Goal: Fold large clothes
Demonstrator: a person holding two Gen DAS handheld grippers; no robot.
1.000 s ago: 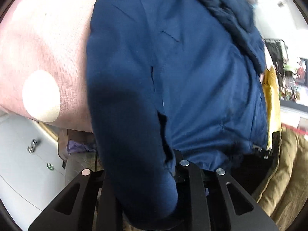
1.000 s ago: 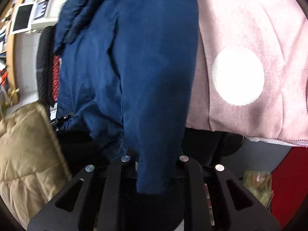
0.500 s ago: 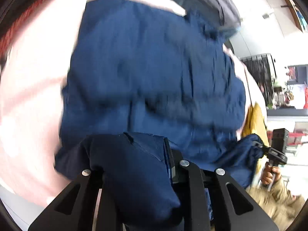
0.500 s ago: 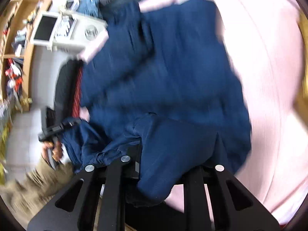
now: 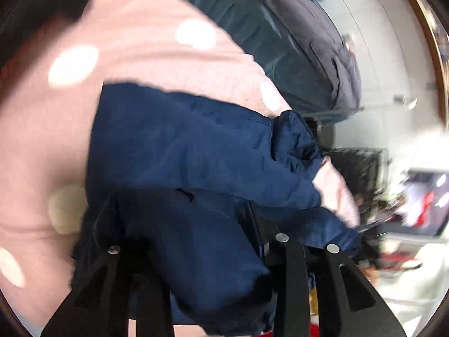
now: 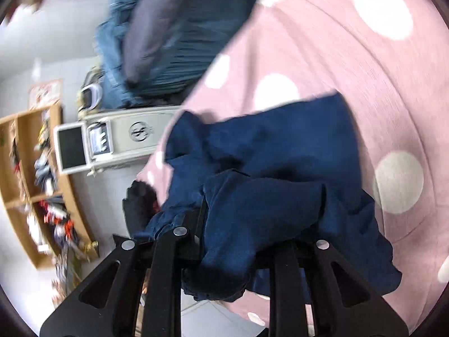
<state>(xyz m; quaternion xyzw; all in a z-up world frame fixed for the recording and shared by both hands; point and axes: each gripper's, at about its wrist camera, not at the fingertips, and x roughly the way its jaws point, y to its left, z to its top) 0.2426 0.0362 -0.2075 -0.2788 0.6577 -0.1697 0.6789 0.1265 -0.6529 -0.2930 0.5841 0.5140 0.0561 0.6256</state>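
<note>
A large navy blue jacket [image 5: 190,151] lies doubled over on a pink sheet with white dots [image 5: 140,56]. My left gripper [image 5: 196,241] is shut on a bunched sleeve end of the jacket, which covers the gap between the fingers. In the right wrist view the same jacket [image 6: 280,151] lies folded on the pink sheet [image 6: 350,64]. My right gripper [image 6: 241,236] is shut on another bunched part of the navy fabric, just above the sheet. The fingertips of both grippers are hidden by cloth.
A pile of dark teal and grey clothes [image 5: 280,42] lies at the far end of the sheet; it also shows in the right wrist view [image 6: 168,36]. A grey machine with a screen [image 6: 112,140] and wooden shelves [image 6: 33,182] stand beyond the sheet's edge.
Both grippers have swung the jacket's lower part up and forward over its body. The jacket went from hanging long to lying doubled over on the pink sheet. Both grips held.
</note>
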